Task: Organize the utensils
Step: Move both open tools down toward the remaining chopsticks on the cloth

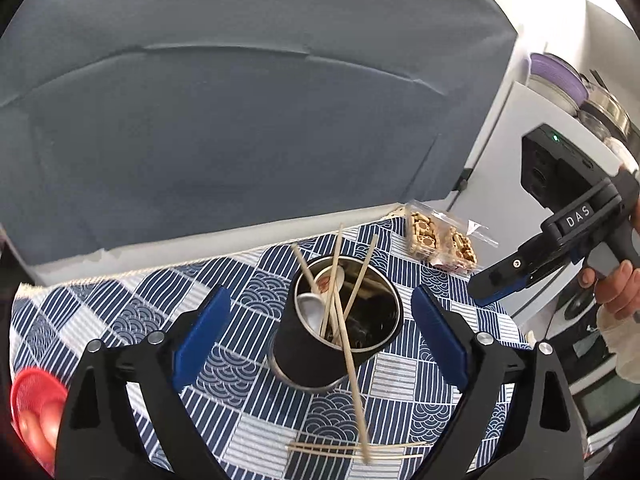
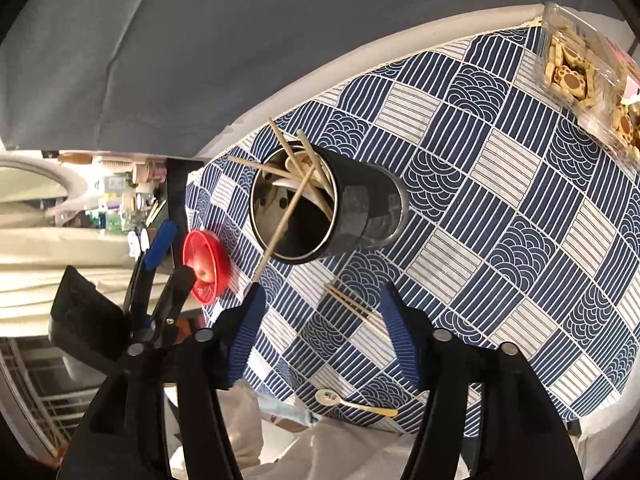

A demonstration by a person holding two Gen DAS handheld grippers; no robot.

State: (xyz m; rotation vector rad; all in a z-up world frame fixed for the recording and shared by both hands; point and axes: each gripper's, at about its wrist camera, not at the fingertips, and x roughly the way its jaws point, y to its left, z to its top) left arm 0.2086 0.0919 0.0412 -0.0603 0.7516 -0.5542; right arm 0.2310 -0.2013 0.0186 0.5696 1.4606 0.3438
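Note:
A black metal cup [image 1: 304, 356] stands on the blue patterned cloth [image 1: 400, 368] with several chopsticks and two spoons in it. My left gripper [image 1: 320, 332] is open wide, its blue pads on either side of the cup and clear of it. One long chopstick [image 1: 352, 376] leans out of the cup toward the camera. Loose chopsticks [image 1: 352, 450] lie on the cloth in front. My right gripper [image 2: 324, 328] is open above loose chopsticks [image 2: 352, 306], with nothing held. In the right wrist view the cup [image 2: 360, 208] is beyond them. A small pale spoon [image 2: 352, 402] lies near the cloth's front edge.
A clear pack of paw-print biscuits [image 1: 440, 240] lies at the table's far right corner. A small red dish [image 2: 206, 266] sits at the left edge, close to my left gripper [image 2: 168, 264]. A grey sofa back [image 1: 240, 120] rises behind the table. A hand [image 1: 616, 284] holds the right gripper [image 1: 484, 292].

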